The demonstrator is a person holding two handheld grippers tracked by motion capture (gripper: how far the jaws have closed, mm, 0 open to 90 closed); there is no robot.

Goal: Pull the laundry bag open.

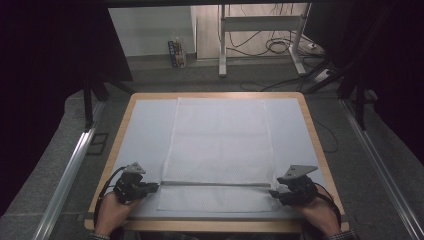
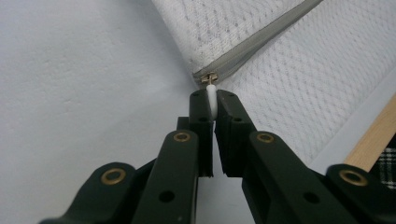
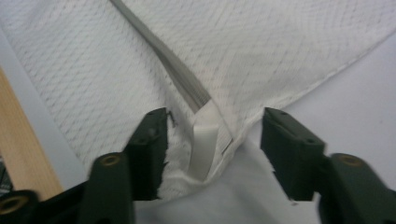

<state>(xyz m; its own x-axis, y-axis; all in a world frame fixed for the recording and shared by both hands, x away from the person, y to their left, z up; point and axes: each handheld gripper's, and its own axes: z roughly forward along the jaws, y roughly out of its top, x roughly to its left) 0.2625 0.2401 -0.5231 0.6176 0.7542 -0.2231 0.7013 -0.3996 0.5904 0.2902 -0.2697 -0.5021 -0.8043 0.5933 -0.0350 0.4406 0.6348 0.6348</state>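
While my left hand-held gripper (image 2: 212, 100) pinched the small white zipper pull (image 2: 212, 92) at the left end of the white mesh fabric cover (image 1: 220, 145) lying flat on the desk (image 1: 120, 131), my right hand-held gripper (image 3: 212, 135) stood open around the grey zipper's (image 1: 215, 183) tape end; next I judged the pull needed a steady draw along the zipper

White mesh cover (image 1: 220, 145) (diamond-textured), grey zipper (image 1: 215, 183), black tools.

White mesh zippered bag (image 1: 217, 150) lies flat, zipper (image 1: 212, 183) closed.
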